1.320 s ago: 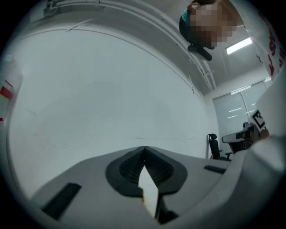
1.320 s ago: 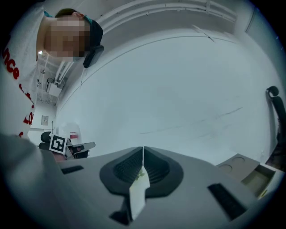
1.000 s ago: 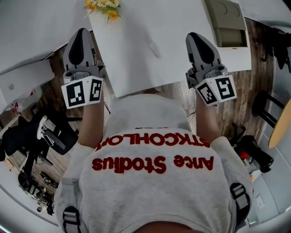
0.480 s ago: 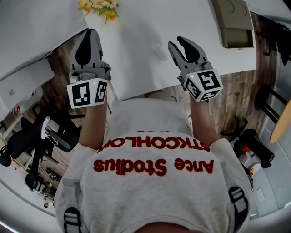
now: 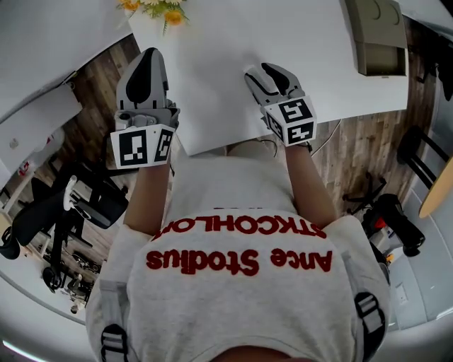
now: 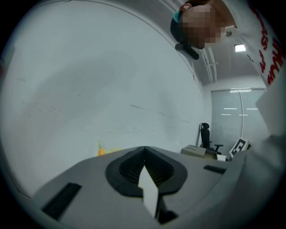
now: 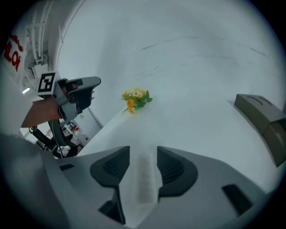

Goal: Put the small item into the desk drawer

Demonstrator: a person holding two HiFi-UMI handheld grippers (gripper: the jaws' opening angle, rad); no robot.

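Small item (image 7: 144, 179), a pale elongated piece, is seen lying on the white tabletop (image 5: 212, 85) between the jaws of the right hand-held gripper (image 7: 143, 149). At the far left, the left hand-held gripper (image 5: 150, 62) is held beside the tabletop's left edge, over the wooden floor; its jaws are pressed together on nothing, as its own view shows (image 6: 143, 150). A bunch of yellow flowers (image 5: 157, 8) is set at the tabletop's far left corner. Further right, the right hand-held gripper (image 5: 263, 73) is lowered over the tabletop with its jaws spread apart, one on either side of the item and, as far as can be judged, not yet touching it. The item's long axis is lined up with the direction in which the gripper points, so it is judged that only a closing of the jaws is called for. A beige box (image 5: 379, 35) is placed well apart at the far right. No drawer is shown. Compared with a second ago, the right hand-held gripper has been brought leftward and forward from the near edge to the item, while the left one has been shifted only slightly.
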